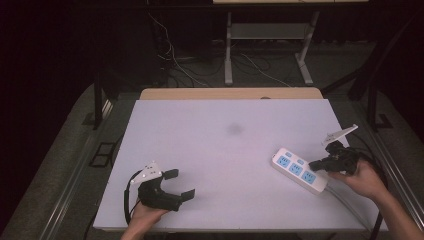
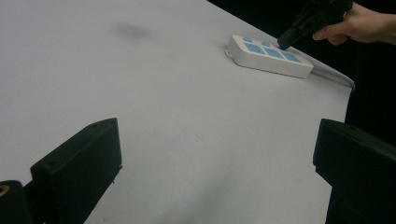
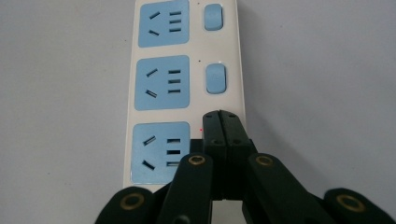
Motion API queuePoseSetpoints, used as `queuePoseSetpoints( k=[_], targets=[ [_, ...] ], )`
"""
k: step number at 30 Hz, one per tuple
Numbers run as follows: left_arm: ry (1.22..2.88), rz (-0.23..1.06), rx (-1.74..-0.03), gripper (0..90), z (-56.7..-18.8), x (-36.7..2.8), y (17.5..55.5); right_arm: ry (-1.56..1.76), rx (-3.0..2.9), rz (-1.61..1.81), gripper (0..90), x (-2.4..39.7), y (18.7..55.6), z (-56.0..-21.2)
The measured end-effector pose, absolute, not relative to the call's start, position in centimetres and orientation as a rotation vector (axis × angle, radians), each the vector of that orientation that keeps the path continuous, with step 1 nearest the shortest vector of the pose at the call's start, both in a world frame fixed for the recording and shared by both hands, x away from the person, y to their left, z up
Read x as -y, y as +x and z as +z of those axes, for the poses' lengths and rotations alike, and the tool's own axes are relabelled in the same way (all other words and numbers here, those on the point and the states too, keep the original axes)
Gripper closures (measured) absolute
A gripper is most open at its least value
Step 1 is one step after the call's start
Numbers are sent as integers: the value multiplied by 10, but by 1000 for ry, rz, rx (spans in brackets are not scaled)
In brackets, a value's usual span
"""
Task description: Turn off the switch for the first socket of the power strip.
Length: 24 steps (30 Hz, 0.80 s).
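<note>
A white power strip (image 1: 299, 170) with three blue sockets lies near the right edge of the white table top (image 1: 215, 145). My right gripper (image 1: 313, 164) is shut, and its tips rest on the strip beside the nearest socket. In the right gripper view the shut jaws (image 3: 222, 116) cover the spot below two blue rocker switches (image 3: 215, 78), and a small red light (image 3: 201, 129) glows just left of the tips. My left gripper (image 1: 181, 184) stands open at the front left, with nothing between its jaws. The left gripper view shows the strip (image 2: 268, 56) far off.
The strip's white cable (image 1: 345, 200) runs off the table's front right corner. A faint dark smudge (image 1: 235, 129) marks the middle of the top. A wooden edge (image 1: 230, 93) borders the back. Cables and stand legs (image 1: 228, 55) lie on the floor beyond.
</note>
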<state>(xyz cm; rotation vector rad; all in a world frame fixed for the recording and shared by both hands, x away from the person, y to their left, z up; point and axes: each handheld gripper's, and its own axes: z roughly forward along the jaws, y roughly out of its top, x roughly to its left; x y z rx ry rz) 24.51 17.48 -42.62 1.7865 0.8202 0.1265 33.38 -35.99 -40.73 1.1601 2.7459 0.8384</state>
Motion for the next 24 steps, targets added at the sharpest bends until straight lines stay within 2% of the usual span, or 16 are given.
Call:
queuePoseSetpoints(
  k=[9,24],
  targets=[
    [1786,128,-820,0,-426,-174,245,1134,-2795,773,900,352,340,-399],
    [1785,126,-814,0,-425,-175,243,1165,-2717,866,900,349,339,-376]
  ],
)
